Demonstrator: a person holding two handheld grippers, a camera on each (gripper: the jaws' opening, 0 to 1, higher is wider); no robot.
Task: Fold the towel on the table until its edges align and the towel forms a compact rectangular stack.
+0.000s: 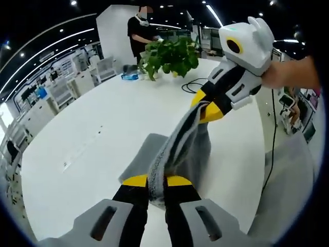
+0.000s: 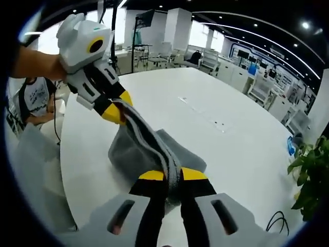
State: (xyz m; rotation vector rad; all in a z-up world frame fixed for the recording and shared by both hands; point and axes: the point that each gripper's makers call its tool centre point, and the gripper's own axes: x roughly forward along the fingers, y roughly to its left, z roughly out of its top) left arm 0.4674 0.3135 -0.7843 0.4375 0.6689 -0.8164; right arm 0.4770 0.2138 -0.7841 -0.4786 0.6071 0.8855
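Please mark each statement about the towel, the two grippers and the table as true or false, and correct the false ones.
1. Both hand-held grippers are shut on the towel. True: the left hand-held gripper and the right hand-held gripper each pinch an edge of it.
2. The towel lies flat and fully folded. False: it hangs lifted between the grippers, with only its lower part on the table.
3. The towel is red. False: it is grey.
4. A green plant stands on the far part of the table. True.
5. A black cable lies near the plant. True.
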